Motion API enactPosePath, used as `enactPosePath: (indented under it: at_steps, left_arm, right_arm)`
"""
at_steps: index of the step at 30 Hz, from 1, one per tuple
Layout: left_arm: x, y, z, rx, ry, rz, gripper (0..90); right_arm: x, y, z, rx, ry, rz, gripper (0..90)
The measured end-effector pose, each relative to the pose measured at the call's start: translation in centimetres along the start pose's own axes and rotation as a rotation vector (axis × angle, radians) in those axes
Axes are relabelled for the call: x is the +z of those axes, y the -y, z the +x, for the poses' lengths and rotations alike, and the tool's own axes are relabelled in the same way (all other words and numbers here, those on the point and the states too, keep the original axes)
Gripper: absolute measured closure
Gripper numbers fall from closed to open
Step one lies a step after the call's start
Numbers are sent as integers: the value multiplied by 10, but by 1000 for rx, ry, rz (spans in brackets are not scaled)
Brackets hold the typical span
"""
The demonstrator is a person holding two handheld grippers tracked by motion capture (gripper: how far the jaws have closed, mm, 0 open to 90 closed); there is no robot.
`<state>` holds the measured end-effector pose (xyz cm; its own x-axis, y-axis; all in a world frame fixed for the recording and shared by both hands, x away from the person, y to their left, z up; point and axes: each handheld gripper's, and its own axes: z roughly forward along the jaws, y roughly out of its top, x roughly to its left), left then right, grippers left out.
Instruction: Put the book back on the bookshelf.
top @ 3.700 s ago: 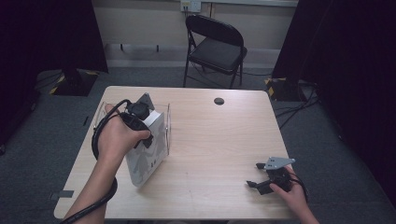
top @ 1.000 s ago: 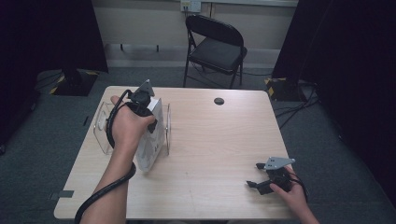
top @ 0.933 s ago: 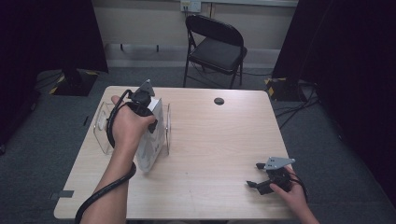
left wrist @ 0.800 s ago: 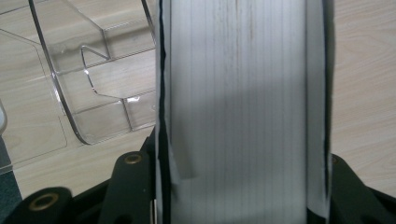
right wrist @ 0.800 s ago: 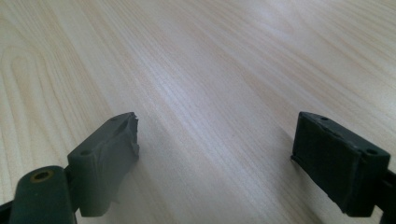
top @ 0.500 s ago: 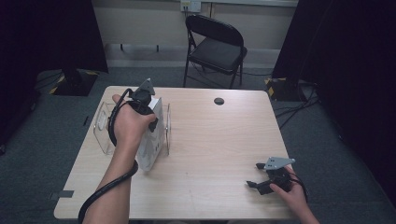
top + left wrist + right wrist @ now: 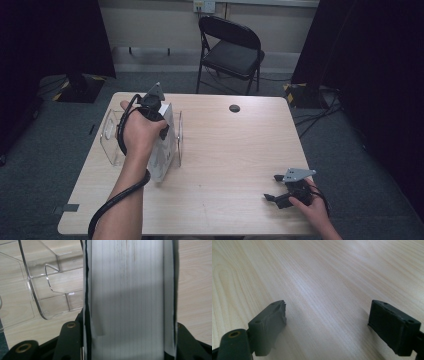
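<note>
Your left gripper [image 7: 152, 107] has its jaws clamped across the thick white book [image 7: 127, 297], standing beside the clear plastic holder [image 7: 111, 137] on the pale wooden surface [image 7: 235, 150]; a tilt could topple it, while your right gripper [image 7: 280, 192] rests wide open.

A thick white book [image 7: 162, 145] stands tilted on the table's left side, its page edges [image 7: 127, 300] facing up, leaning against a clear plastic stand [image 7: 112, 137] beside it.
</note>
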<state>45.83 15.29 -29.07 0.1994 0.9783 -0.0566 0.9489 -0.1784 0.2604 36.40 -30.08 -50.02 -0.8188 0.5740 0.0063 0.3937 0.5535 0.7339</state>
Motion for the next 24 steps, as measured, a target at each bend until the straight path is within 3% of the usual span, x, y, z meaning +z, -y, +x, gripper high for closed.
enactPosePath:
  at_steps: [24]
  left_arm:
    - [12,-12,-1,-45,-20,-26,533]
  right_arm:
    - [0,0,0,-3,-2,0,133]
